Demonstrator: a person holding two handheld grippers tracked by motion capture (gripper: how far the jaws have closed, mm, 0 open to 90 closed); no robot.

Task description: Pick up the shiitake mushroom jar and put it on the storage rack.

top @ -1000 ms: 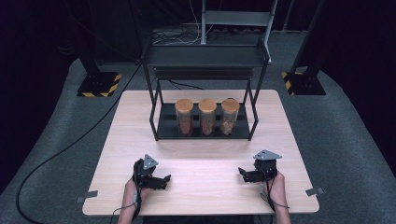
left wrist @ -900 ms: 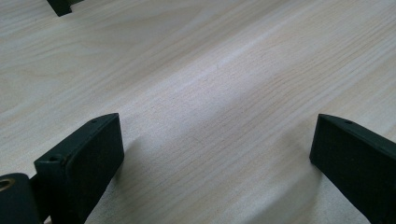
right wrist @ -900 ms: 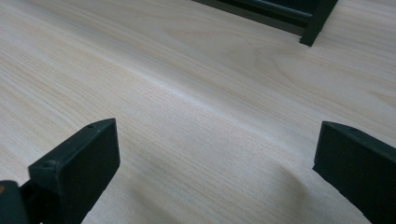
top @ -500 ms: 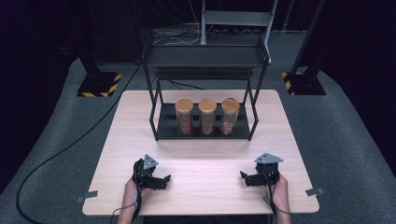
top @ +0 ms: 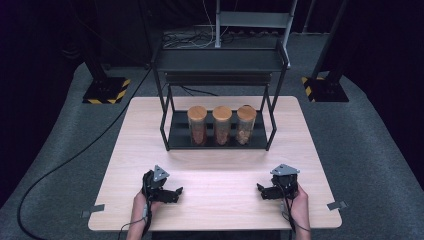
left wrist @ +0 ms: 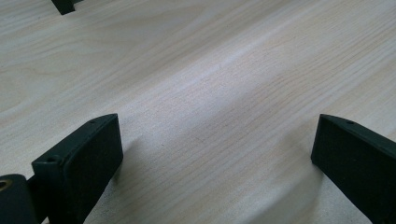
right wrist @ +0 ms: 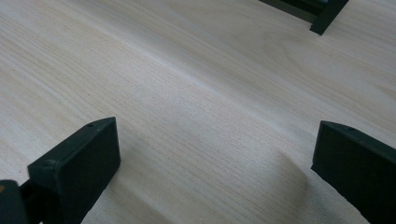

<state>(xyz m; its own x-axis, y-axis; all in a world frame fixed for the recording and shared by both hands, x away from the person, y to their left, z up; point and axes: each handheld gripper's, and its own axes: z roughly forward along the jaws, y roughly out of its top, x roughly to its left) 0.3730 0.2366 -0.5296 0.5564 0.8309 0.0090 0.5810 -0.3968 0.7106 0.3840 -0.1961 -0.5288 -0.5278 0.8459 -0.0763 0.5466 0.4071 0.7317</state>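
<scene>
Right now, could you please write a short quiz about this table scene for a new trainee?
1. True or false: the left gripper is shut on a jar.
2. How many jars with wooden lids stand in the black rack?
3. Where does the right gripper rest? A) on the rack's top shelf B) low on the table, near its front edge C) on the floor

Key:
1. False: in the left gripper view it is open, with bare wood between the jaws.
2. Three, in one row on the lower shelf.
3. B.
</scene>
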